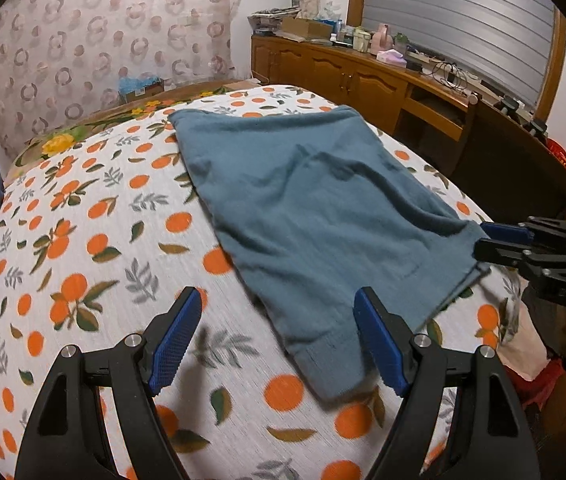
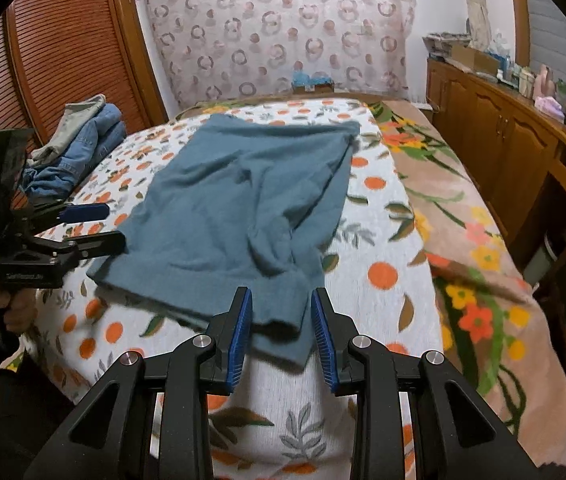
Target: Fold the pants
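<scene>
Left wrist view: left gripper [image 1: 277, 336] at 6 o'clock, fingers wide apart, nothing btwn the pads; the near cuff of the teal pants [image 1: 307, 208] lies just inside the right finger [image 1: 381, 344], contact not certain. Pants lie on the bed [image 1: 95, 240], on an orange-print sheet, running from 12 o'clock down to 6, approx. flat w/ a few creases mid-cloth. At 3 o'clock the right gripper [image 1: 487, 242] sits at the pants' other near corner.

Right wrist view: at 9 o'clock the left gripper again, held by a hand [image 2: 17, 306]; beyond it, at 10 o'clock, a pile of denim clothes [image 2: 79, 148]. Centre: pants doubled along their length, waist end at 12 o'clock, cuffs toward 6. Right gripper's fingers part-open, straddling the near cuff corner; pads not pressing cloth, so no grip. Wooden cabinet [image 2: 495, 140] at 2 o'clock.

Progress (judged): lengthwise fold looks done, legs stacked. Left to do: seize both near corners, carry cuffs to the waist, smooth.
</scene>
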Action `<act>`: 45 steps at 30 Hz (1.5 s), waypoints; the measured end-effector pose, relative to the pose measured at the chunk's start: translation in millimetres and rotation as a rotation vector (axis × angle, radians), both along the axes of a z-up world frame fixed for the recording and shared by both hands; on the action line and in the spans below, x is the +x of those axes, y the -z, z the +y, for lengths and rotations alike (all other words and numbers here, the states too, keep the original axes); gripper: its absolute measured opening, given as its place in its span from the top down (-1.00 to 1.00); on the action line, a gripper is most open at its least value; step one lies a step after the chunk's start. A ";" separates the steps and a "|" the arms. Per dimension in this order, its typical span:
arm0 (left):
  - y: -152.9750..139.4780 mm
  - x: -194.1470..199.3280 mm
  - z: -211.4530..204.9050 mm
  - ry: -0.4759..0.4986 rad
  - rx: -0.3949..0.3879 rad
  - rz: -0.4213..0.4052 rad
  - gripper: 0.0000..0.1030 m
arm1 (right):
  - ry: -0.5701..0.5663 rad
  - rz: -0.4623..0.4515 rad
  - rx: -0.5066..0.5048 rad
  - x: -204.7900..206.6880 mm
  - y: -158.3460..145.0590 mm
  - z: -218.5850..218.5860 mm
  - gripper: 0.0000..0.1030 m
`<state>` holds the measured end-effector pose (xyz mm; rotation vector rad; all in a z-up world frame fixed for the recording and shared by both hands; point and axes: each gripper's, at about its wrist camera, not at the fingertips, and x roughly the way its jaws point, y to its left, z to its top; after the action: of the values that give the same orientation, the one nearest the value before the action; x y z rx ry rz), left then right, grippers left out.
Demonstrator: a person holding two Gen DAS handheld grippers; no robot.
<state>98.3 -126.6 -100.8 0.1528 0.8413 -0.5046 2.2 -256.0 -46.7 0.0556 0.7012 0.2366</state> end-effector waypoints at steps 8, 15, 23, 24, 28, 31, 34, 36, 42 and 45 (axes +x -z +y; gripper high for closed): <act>6.3 -1.7 -3.5 0.006 0.020 0.009 -0.55 | -0.017 -0.035 0.004 -10.6 -3.8 2.3 0.89; 8.0 -1.8 -1.9 0.002 0.011 0.015 -0.55 | -0.023 -0.029 -0.043 -32.5 -4.8 8.8 0.90; 6.0 -8.0 1.8 0.013 -0.019 0.012 -0.31 | 0.037 -0.045 -0.019 -23.0 -3.7 3.1 0.73; 5.8 -8.9 2.0 0.016 -0.023 0.014 -0.28 | 0.045 -0.050 -0.019 -21.9 -3.9 2.7 0.68; 6.8 -11.6 1.0 0.028 -0.033 0.024 -0.17 | 0.066 -0.040 -0.012 -17.2 4.1 1.1 0.44; 7.4 -14.5 0.8 0.035 -0.035 0.023 -0.12 | 0.058 -0.019 -0.003 -15.2 10.6 1.8 0.42; 9.7 -13.7 2.5 0.032 -0.041 0.034 -0.12 | 0.044 -0.004 0.008 -14.6 13.5 4.3 0.42; 10.2 -13.1 3.4 0.029 -0.050 0.041 -0.12 | 0.043 -0.001 0.010 -13.6 12.2 3.9 0.42; 10.4 -12.8 4.6 0.029 -0.047 0.036 -0.11 | 0.041 -0.006 0.030 -12.3 10.1 -0.7 0.42; 9.3 -13.6 4.2 0.035 -0.052 0.034 0.00 | 0.049 -0.020 0.039 -12.5 8.5 -1.6 0.27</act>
<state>84.7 -122.4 -110.1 0.1122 0.8587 -0.5629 -10.3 -257.5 -55.2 0.1069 0.6747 0.2036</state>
